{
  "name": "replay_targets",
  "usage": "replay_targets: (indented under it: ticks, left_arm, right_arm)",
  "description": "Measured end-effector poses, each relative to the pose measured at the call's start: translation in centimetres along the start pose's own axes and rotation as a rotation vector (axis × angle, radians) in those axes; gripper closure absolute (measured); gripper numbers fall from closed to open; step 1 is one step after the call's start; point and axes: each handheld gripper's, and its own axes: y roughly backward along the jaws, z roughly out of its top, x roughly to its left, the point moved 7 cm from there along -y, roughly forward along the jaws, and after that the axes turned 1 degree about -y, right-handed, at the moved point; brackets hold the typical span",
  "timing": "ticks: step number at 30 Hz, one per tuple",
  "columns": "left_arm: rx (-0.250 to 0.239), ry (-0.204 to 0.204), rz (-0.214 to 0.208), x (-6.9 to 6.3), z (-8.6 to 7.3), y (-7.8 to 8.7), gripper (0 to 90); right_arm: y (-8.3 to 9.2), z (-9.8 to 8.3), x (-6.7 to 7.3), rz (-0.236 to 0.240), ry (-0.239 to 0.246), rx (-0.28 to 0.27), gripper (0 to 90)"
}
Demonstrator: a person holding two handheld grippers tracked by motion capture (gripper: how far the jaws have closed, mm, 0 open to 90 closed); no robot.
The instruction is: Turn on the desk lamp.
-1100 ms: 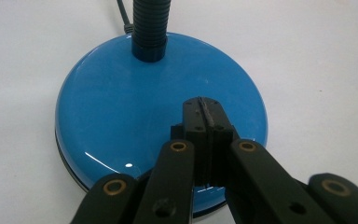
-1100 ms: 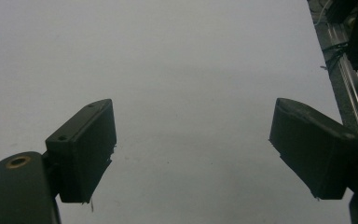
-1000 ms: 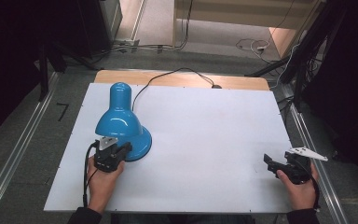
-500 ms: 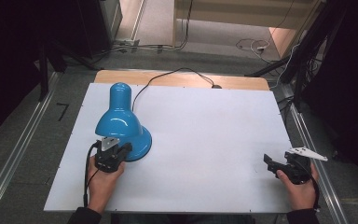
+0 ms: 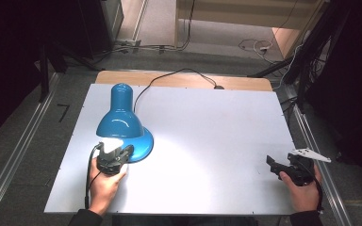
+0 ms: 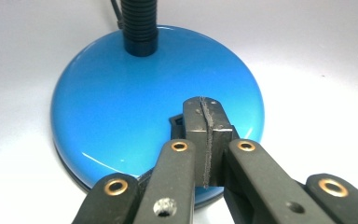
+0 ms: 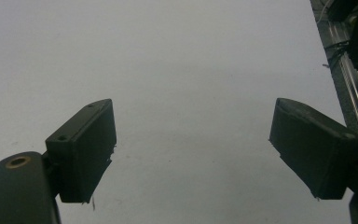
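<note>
A blue desk lamp (image 5: 121, 125) stands at the left of the white table (image 5: 207, 122), its shade bent down over its round base (image 6: 135, 102). A bright patch shows under the shade's rim. My left gripper (image 5: 116, 153) is shut with nothing between the jaws. In the left gripper view the closed tips of my left gripper (image 6: 205, 109) rest on the base's front edge, against a small dark switch (image 6: 176, 122). My right gripper (image 5: 272, 165) lies at the table's front right corner, far from the lamp. In its own view my right gripper (image 7: 193, 140) stands open over bare table.
The lamp's black cord (image 5: 169, 77) runs from behind the shade to the table's far edge. Metal rails (image 5: 311, 136) flank the table on both sides. Cables lie on the floor beyond the far edge.
Neither hand has moved. The table around the lamp looks brighter now than in the earlier frames.
</note>
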Motion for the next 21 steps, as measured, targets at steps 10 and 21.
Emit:
replay_targets:
  ticks: [10,21]
  left_arm:
    - [-0.011,0.01,-0.015,-0.1,0.0,0.1,90.0]
    - [-0.083,0.026,-0.01,0.4,1.0,1.6,90.0]
  right_arm:
    - [0.0,0.0,-0.1,0.002,-0.005,0.001,13.4]
    - [0.0,0.0,-0.1,0.006,-0.005,-0.005,13.4]
